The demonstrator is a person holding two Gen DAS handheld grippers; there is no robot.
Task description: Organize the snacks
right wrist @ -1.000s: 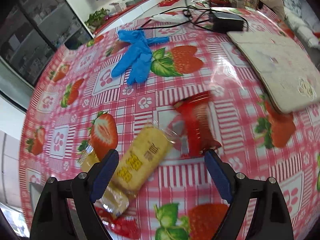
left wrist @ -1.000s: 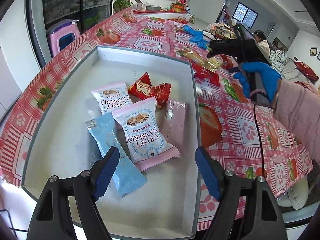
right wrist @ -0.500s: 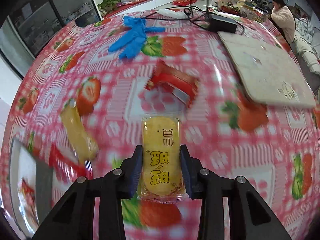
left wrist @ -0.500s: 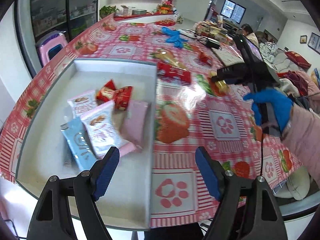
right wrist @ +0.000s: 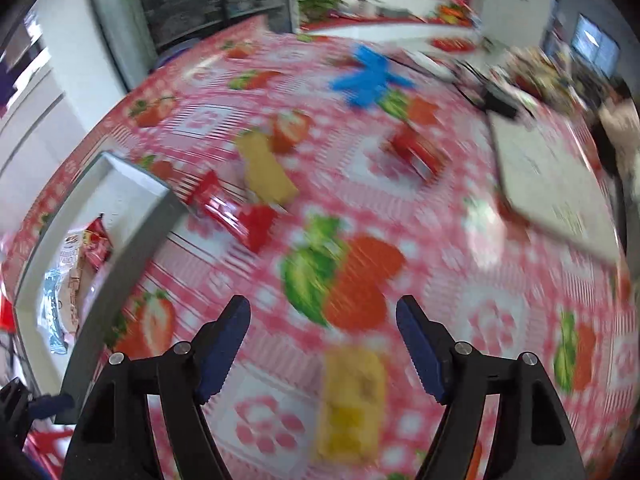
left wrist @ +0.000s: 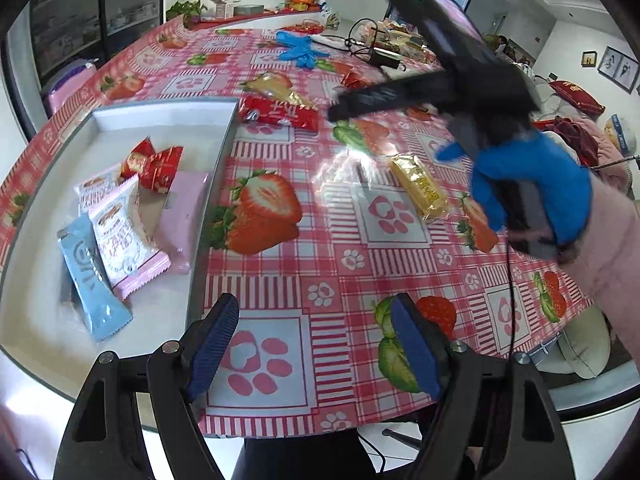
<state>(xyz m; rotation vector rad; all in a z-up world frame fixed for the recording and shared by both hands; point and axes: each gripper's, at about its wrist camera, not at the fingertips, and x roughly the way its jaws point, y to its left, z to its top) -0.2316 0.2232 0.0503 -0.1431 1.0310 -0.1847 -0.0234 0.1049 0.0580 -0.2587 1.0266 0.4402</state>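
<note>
A white tray (left wrist: 120, 120) at the left holds several snack packets, among them a pink-white one (left wrist: 120, 236), a light blue one (left wrist: 90, 276) and a red one (left wrist: 154, 164). A yellow packet (left wrist: 420, 188) lies loose on the strawberry tablecloth; it also shows blurred in the right wrist view (right wrist: 352, 400), below and between the fingers. My right gripper (right wrist: 322, 348) is open and empty above it. My left gripper (left wrist: 314, 344) is open and empty over the cloth, right of the tray. A red packet (left wrist: 280, 114), another yellow packet (left wrist: 276, 86) and a small red packet (right wrist: 416, 152) lie farther back.
Blue gloves (left wrist: 300, 50) lie at the far side. A beige mat (right wrist: 556, 188), a black adapter (left wrist: 386, 56) with cables and clutter sit at the back right. The table's front edge (left wrist: 280, 428) is close to my left gripper. The tray rim (right wrist: 132, 216) stands left of my right gripper.
My right gripper was shut on the yellow packet; now it is open, lifted, with the packet on the cloth. My left gripper has moved right, off the tray.
</note>
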